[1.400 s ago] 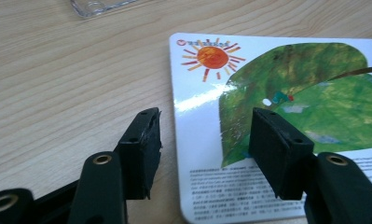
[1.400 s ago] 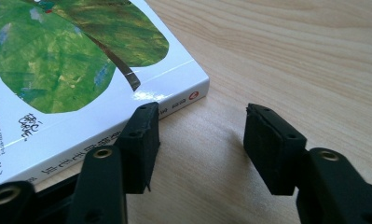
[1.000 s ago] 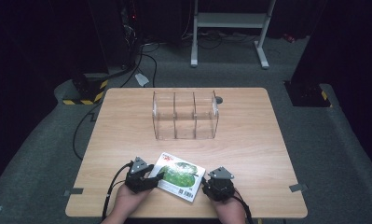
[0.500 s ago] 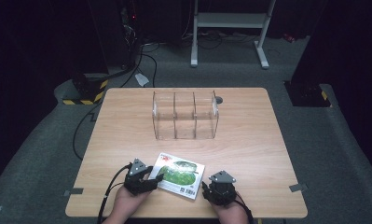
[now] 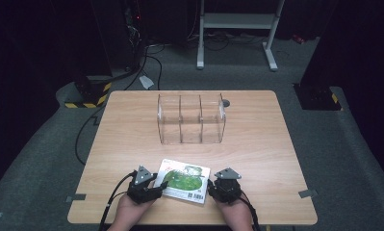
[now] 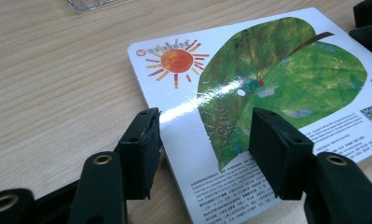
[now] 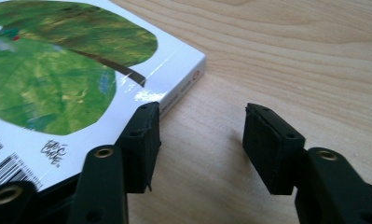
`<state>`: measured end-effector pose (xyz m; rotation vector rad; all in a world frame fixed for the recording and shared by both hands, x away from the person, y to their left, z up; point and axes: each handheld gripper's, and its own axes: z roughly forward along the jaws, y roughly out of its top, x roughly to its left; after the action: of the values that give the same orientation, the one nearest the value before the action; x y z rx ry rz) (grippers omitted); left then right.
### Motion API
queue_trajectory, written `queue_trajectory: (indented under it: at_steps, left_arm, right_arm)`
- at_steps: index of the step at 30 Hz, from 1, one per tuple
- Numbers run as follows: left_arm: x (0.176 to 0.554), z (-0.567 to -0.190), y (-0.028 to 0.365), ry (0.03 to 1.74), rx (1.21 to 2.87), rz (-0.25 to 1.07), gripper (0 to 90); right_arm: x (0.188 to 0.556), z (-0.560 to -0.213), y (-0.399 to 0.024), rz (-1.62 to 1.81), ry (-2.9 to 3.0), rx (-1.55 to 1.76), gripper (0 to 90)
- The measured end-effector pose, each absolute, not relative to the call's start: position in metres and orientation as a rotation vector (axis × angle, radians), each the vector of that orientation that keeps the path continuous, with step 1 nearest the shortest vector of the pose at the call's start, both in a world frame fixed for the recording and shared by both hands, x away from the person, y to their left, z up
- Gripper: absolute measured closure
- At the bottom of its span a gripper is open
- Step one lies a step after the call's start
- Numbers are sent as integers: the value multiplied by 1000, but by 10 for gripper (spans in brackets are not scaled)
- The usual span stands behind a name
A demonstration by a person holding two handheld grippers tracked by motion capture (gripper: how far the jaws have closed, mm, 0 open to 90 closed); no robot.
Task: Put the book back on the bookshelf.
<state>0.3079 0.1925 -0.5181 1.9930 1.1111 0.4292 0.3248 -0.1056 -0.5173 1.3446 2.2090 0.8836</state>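
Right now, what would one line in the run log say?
book: flat on table | left tool: open, over book's corner, jaws just closing | right tool: open, beside book's edge | clear organizer: empty

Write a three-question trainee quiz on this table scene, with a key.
1. True or false: the white picture book with a green leaf cover stands inside the clear plastic three-compartment organiser.
2. What is painted at the book's corner in the left gripper view? A) sun B) moon C) star
3. Which gripper's jaws straddle bare wooden table beside the book's edge?

Key: 1 false, it lies flat on the table; 2 A; 3 the right gripper.
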Motion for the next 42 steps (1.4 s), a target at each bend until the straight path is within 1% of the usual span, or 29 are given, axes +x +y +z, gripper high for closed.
queue_trajectory:
  at_steps: [4,7,9,11,12,13,16,20,21,24,28,29,31,35,42]
  left_arm:
    - [305,-516,194,1108,1969,462,462]
    - [305,-516,197,1115,1968,482,451]
    - [306,-516,199,1129,1957,480,448]
    - [307,-516,200,1135,1949,472,444]
    - [307,-517,201,1147,1933,457,444]
    - [308,-517,201,1150,1928,451,443]
    - [309,-519,201,1153,1944,460,458]
    - [311,-520,199,1160,1934,438,447]
    - [311,-520,196,1144,1945,441,442]
    - [313,-519,198,1153,1919,394,439]
    - [315,-522,197,1155,1927,379,438]
    - [316,-522,197,1150,1935,384,438]
    - [316,-523,196,1150,1950,397,467]
    - [317,-522,197,1158,1948,400,464]
    - [317,-524,195,1178,1935,381,438]
  right_arm:
    - [318,-511,-113,934,2174,1350,388]
    - [303,-505,-115,1012,2191,1312,333]
    - [295,-503,-111,1059,2242,1281,283]
    - [289,-503,-105,1100,2296,1253,253]
    - [289,-503,-105,1100,2296,1253,253]
    - [286,-505,-96,1100,2360,1216,215]
    - [284,-509,-88,1070,2401,1181,199]
    - [282,-517,-83,1009,2445,1143,198]
    - [280,-520,-82,982,2436,1142,218]
    - [280,-520,-81,974,2438,1138,221]
    - [281,-519,-84,965,2401,1132,282]
    - [282,-519,-85,962,2390,1153,287]
    - [284,-519,-88,959,2372,1176,297]
    - [288,-519,-94,940,2332,1200,328]
    - [291,-515,-98,1002,2329,1203,311]
